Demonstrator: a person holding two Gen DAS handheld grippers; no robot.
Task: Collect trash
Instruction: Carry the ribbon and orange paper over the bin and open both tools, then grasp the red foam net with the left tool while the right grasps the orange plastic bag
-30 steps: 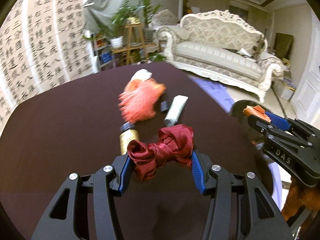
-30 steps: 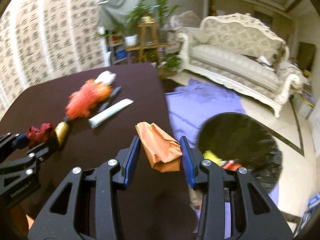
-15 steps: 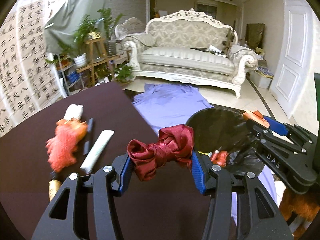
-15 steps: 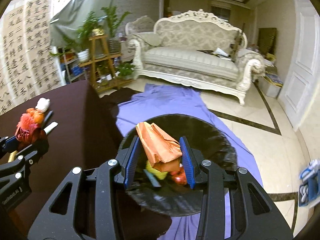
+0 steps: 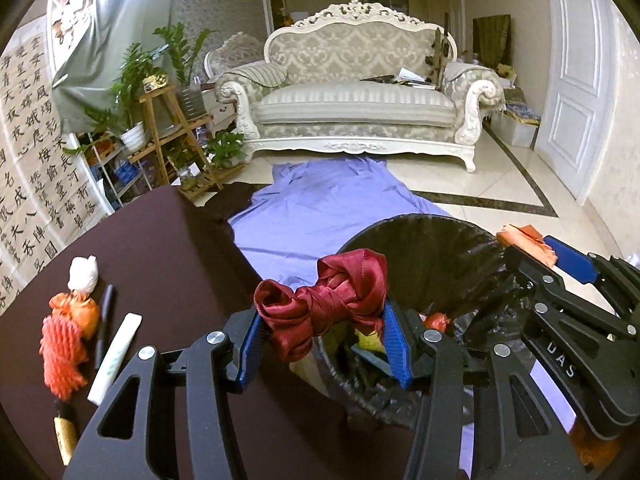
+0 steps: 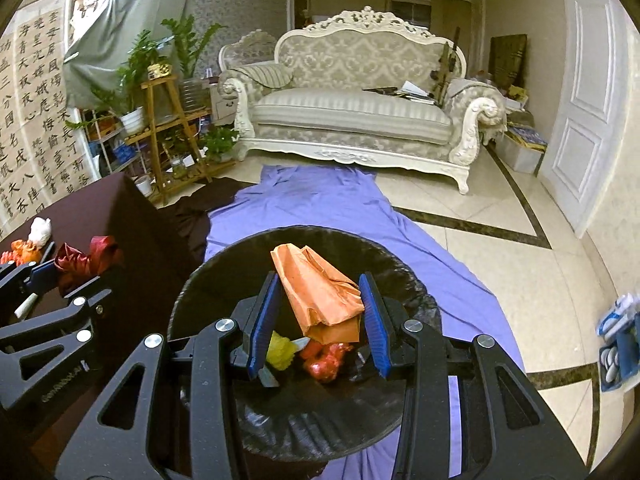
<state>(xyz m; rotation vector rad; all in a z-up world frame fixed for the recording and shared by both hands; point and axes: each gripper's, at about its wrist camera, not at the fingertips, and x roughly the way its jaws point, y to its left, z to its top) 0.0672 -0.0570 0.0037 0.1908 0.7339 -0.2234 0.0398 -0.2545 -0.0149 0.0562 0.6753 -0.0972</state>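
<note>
The blue fingers [image 5: 394, 342] of the left gripper [image 5: 322, 336] are clamped on a knotted dark red ribbon [image 5: 326, 300], which spans the gap between them. The ribbon hangs over the near edge of the bin [image 5: 424, 232], at the boundary between the dark table [image 5: 168, 240] and the bin opening. The blue fingers [image 6: 264, 320] of the right gripper [image 6: 320, 320] are clamped on a crumpled orange paper bag [image 6: 316, 292], held upright directly above the bin opening.

The bin is round, lined with a black plastic bag, and stands on a purple sheet [image 6: 320, 200] spread over the tiled floor, just beside the table edge. It contains a yellow item [image 6: 280, 354], a red item [image 6: 326, 360] and other pieces that cannot be identified.

Items on the table, viewed from the left wrist camera:
- An orange net bag [image 5: 60, 356] with a round orange object at its upper end.
- A white crumpled wad [image 5: 83, 274] just beyond the net bag.
- A dark pen [image 5: 103, 320] lying beside the net bag.
- A white tube [image 5: 116, 356] lying beside the pen.
- A cork-coloured cylinder [image 5: 66, 438] near the left frame edge.

A cream sofa [image 5: 360, 108] stands against the far wall. A wooden plant stand [image 5: 168, 132] with potted plants stands to its left.
</note>
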